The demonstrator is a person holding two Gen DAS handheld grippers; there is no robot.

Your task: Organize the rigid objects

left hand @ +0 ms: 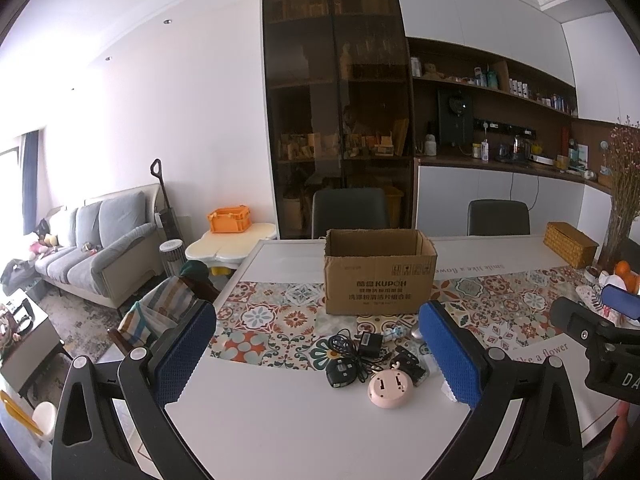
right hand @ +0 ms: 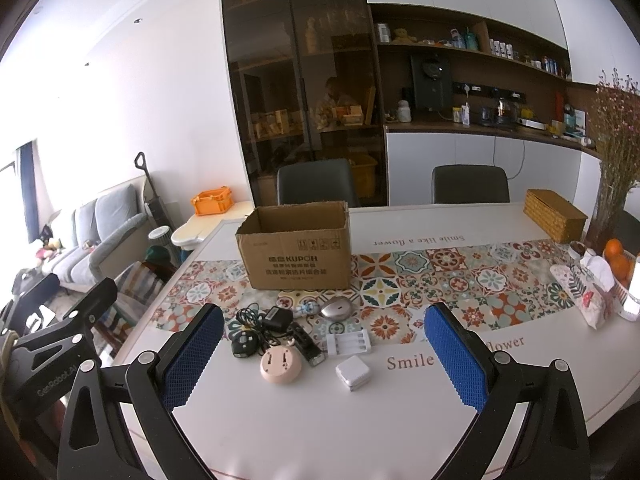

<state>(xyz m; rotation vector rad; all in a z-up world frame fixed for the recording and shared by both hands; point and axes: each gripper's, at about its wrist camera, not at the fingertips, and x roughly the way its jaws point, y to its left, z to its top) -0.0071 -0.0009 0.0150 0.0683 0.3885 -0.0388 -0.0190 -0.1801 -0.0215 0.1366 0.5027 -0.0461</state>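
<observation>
An open cardboard box (left hand: 379, 276) (right hand: 296, 246) stands on the patterned runner. In front of it lies a small pile: a pink round device (left hand: 390, 390) (right hand: 281, 365), a black charger with tangled cable (left hand: 370, 344) (right hand: 277, 317), a black plug (left hand: 340, 374) (right hand: 242, 346), a black stick-shaped device (right hand: 306, 344), a silver mouse (right hand: 337, 307), a white battery holder (right hand: 348, 342) and a white square adapter (right hand: 353, 372). My left gripper (left hand: 316, 354) hovers open above the pile's near side. My right gripper (right hand: 324, 354) is open too, over the same pile, holding nothing.
The white table (right hand: 300, 428) carries a woven box (right hand: 556, 216), a dried flower vase (right hand: 612, 184), oranges (right hand: 616, 260) and a patterned pouch (right hand: 584, 292) at the right. Two dark chairs (right hand: 316, 184) stand behind. A striped chair (left hand: 160, 308) sits at the left edge.
</observation>
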